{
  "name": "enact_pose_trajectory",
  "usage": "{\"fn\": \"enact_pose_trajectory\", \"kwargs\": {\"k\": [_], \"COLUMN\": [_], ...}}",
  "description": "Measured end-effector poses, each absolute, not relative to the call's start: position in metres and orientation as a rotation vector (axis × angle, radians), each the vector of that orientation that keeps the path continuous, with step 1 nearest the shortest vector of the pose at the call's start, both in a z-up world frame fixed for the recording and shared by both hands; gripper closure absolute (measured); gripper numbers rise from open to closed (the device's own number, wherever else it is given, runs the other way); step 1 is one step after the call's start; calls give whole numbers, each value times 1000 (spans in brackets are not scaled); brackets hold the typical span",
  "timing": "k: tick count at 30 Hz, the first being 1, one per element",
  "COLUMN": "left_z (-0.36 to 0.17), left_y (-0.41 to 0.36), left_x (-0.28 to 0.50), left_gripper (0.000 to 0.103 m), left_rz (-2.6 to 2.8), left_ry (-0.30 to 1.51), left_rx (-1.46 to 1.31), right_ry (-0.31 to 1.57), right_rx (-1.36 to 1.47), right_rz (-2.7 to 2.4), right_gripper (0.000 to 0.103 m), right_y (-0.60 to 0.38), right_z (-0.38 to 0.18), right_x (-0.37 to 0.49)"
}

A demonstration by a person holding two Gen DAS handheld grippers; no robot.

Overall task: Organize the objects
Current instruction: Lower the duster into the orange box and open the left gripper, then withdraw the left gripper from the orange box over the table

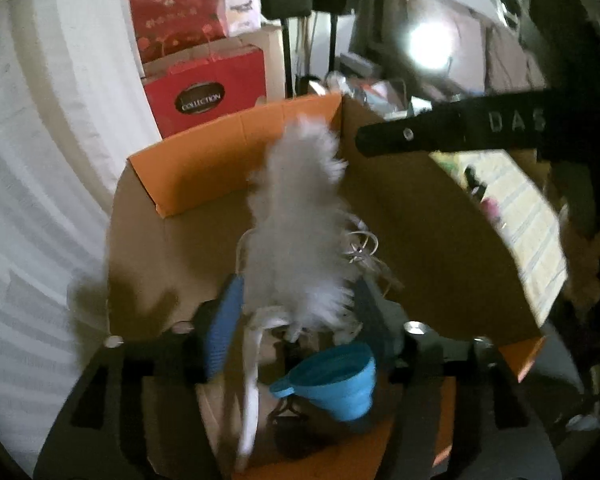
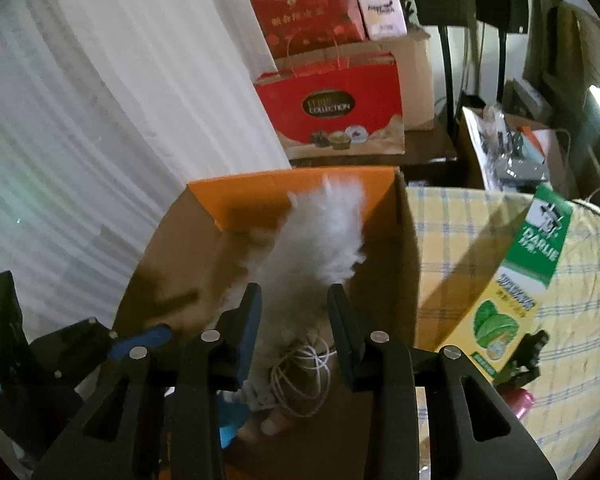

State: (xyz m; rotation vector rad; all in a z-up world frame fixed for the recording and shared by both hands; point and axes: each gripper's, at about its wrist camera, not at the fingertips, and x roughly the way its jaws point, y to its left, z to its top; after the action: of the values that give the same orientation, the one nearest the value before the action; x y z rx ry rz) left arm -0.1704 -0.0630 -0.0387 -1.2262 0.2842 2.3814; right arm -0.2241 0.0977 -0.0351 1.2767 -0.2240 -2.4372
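A white feathery thing point(image 1: 296, 216) stands up inside an open cardboard box point(image 1: 420, 232) with orange flaps. My left gripper point(image 1: 296, 316) is open around the feathers' lower end, its blue pads clear of them. My right gripper point(image 2: 294, 312) is shut on the same feathery thing point(image 2: 320, 240). One black finger point(image 1: 400, 136) of the right gripper reaches in beside the feathers' top in the left wrist view. A blue collapsible cup point(image 1: 332, 376), a coil of pale string point(image 1: 360, 248) and a white strap point(image 1: 252, 392) lie in the box below.
A green and yellow toothpaste carton point(image 2: 516, 280) leans on the box's right wall, over a yellow checked cloth point(image 2: 580, 340). Red gift bags point(image 2: 332, 112) and boxes stand behind. A white curtain point(image 2: 100, 140) hangs to the left. Black stands rise at the back.
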Motion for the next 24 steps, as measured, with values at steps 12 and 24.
{"fn": "enact_pose_trajectory", "kwargs": {"k": [12,24], "left_z": [-6,9], "left_y": [-58,-41], "left_x": [-157,-145], "left_gripper": [9,0], "left_rz": [2430,2481], "left_ry": [123,0], "left_rx": [-1153,-1096], "right_ry": [-206,-59], "right_rx": [1220,1190], "right_rz": [-2522,-2633], "right_gripper": [19,0], "right_y": [130,166], "right_z": [-10,2], "right_x": [-202,-178]}}
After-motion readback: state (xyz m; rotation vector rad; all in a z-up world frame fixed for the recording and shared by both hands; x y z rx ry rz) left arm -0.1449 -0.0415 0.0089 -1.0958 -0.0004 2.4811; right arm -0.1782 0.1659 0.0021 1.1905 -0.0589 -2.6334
